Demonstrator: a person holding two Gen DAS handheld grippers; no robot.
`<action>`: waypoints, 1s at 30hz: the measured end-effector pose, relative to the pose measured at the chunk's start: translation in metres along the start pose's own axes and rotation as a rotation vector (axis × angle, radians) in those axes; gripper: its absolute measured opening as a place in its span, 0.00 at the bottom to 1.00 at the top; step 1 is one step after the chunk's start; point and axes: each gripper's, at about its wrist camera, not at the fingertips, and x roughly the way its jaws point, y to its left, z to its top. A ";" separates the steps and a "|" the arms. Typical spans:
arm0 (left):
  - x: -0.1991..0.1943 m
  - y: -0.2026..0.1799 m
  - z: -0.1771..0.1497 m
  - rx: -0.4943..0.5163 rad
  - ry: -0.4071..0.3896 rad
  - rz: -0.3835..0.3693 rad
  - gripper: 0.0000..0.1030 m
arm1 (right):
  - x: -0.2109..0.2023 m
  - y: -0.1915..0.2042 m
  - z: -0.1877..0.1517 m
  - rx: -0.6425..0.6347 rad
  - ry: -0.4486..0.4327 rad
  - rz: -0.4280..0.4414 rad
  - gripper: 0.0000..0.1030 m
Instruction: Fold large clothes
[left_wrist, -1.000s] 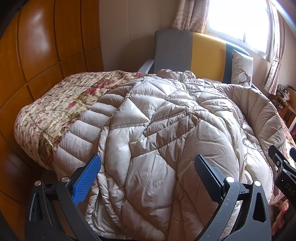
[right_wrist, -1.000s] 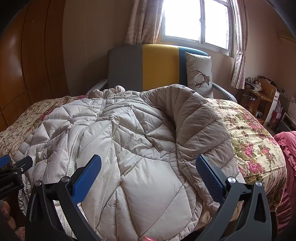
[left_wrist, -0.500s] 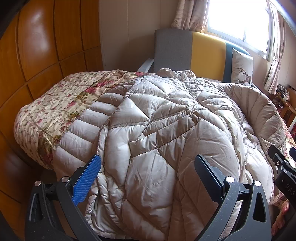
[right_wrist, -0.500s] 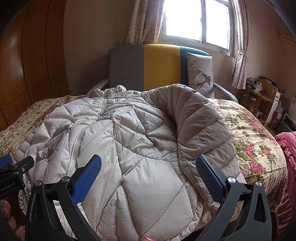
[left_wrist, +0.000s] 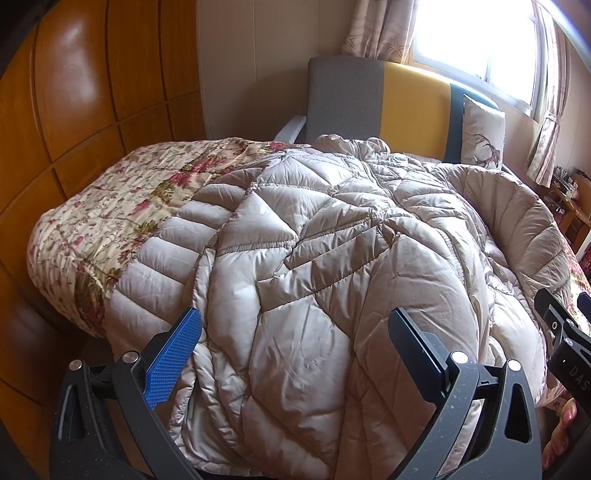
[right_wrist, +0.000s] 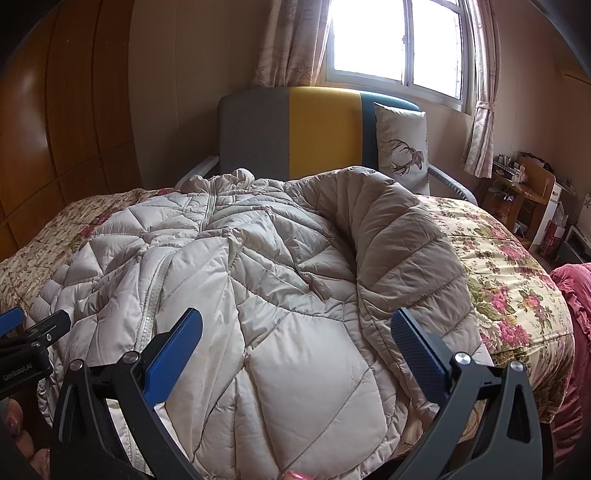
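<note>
A beige quilted down coat (left_wrist: 314, 266) is lying spread over the floral bedspread (right_wrist: 509, 280) on the bed. The left gripper (left_wrist: 295, 354) and right gripper (right_wrist: 295, 354) are hovering over its near hem, both spread wide and holding nothing.

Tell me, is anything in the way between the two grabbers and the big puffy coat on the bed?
No, nothing visible is in the way. The puffy coat lies spread on the flowery bedspread, right ahead of the open left gripper and the open right gripper. Only air shows between their fingers and the coat.
</note>
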 end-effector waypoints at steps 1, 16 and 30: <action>0.000 0.000 0.001 0.000 -0.001 0.000 0.97 | 0.000 0.000 0.000 0.000 -0.001 0.000 0.98; 0.005 0.010 0.008 0.008 0.023 -0.091 0.97 | 0.015 0.002 0.011 -0.038 0.011 0.050 0.98; 0.037 0.166 0.015 -0.321 0.003 -0.071 0.97 | 0.116 -0.063 0.051 -0.065 0.069 -0.143 0.98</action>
